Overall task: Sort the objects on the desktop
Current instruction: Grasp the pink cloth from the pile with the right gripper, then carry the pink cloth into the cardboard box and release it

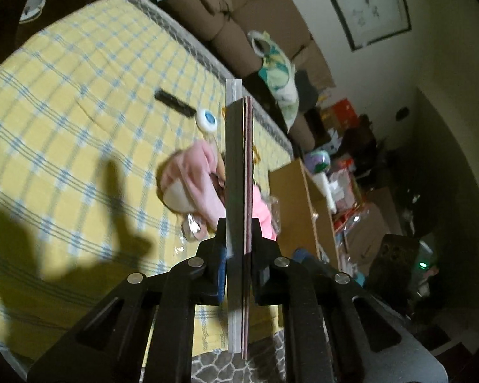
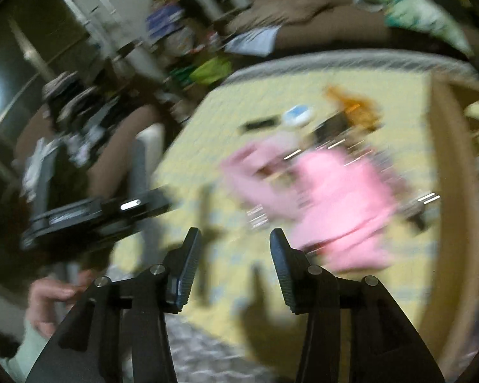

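My left gripper (image 1: 238,223) is shut on a thin flat book (image 1: 236,146) seen edge-on, with a pale grey cover and dark red pages, held above the yellow checked tablecloth (image 1: 79,95). Behind the book lie a pink soft doll (image 1: 191,178), a round white disc with a blue centre (image 1: 207,120) and a black bar (image 1: 174,102). The right wrist view is blurred. There my right gripper (image 2: 235,236) stands open with nothing between its fingers, over the near part of the cloth. The pink doll (image 2: 335,198), the disc (image 2: 297,115) and the bar (image 2: 258,124) lie beyond it.
An open cardboard box (image 1: 297,198) stands at the table's right side, its wall (image 2: 453,191) curving along the right of the right wrist view. A brown sofa (image 1: 214,19) and floor clutter lie beyond the table. A person's hand (image 2: 51,300) shows at lower left.
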A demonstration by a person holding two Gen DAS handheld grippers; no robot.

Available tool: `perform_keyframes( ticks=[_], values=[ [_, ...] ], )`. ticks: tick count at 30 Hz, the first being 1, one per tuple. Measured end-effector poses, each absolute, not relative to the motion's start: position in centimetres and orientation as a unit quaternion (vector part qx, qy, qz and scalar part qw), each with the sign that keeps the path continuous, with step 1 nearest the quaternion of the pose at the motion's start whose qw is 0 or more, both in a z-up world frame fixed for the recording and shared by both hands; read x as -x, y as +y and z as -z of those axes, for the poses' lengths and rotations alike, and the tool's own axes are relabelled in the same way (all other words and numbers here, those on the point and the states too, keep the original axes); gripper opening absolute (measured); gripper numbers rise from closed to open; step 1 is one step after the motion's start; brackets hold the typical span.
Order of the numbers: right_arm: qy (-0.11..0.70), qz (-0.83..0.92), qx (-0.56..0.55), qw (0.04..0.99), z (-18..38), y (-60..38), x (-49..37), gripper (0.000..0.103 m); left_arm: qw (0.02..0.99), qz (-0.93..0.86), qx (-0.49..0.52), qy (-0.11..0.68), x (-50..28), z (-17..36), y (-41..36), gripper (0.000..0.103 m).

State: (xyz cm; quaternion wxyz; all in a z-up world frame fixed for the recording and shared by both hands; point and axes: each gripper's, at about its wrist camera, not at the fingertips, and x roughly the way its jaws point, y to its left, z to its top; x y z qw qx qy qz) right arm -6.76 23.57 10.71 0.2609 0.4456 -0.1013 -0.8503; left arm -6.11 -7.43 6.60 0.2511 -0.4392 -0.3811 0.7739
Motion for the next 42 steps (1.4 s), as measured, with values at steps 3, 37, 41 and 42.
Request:
perform_keyframes(
  ticks=[3, 37, 41, 42],
  values=[
    [-0.095, 0.874, -0.434, 0.197, -11.2, 26.7, 7.9, 0.054, 0.247, -0.775, 0.43, -0.393, 6.4, -7.0, -8.8, 0.011],
    [-0.156, 0.938, -0.29, 0.106, -22.2, 38.4, 2.9, 0.01, 0.345, -0.749, 0.434, -0.364, 5.9, -9.6, -0.8, 0.011],
    [-0.168, 0.919, -0.348, 0.073, -19.1, 41.8, 3.5, 0.01, 0.378, -0.74, 0.437, -0.343, 5.2, -11.2, 3.9, 0.011],
    [-0.166, 0.915, -0.361, 0.07, -18.2, 42.5, 3.6, 0.01, 0.387, -0.736, 0.439, -0.34, 5.2, -11.7, 5.2, 0.011]
  ],
)
